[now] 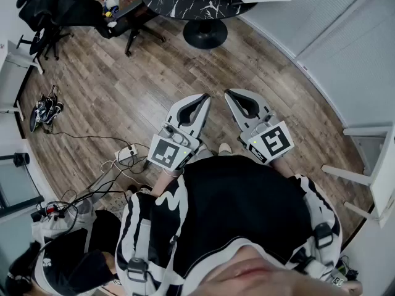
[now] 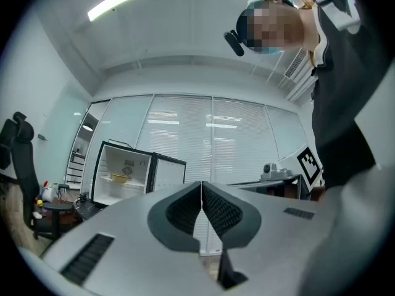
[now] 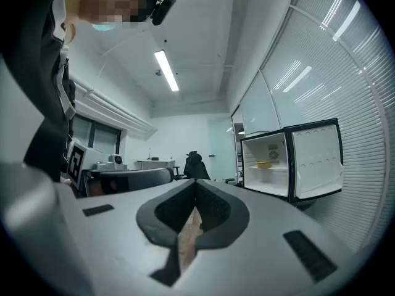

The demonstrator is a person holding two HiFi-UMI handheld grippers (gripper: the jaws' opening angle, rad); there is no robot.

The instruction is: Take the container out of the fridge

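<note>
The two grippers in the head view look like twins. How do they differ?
The left gripper slants toward the right, the right gripper toward the left, so their tips lean together. The open fridge shows left of the left gripper's jaws but right of the right gripper's. Their markers differ in pattern. Shared: both are shut, empty, and held over the wooden floor.

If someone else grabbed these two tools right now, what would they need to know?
Left gripper: jaws shut, empty, held low in front of the body.
Right gripper: jaws shut, empty, beside the left one.
Fridge: across the room, door open.
Yellow container: on the fridge's shelf, untouched.
Done: door already open.
Left: walk over, open the jaws, grip the container, lift it out.
</note>
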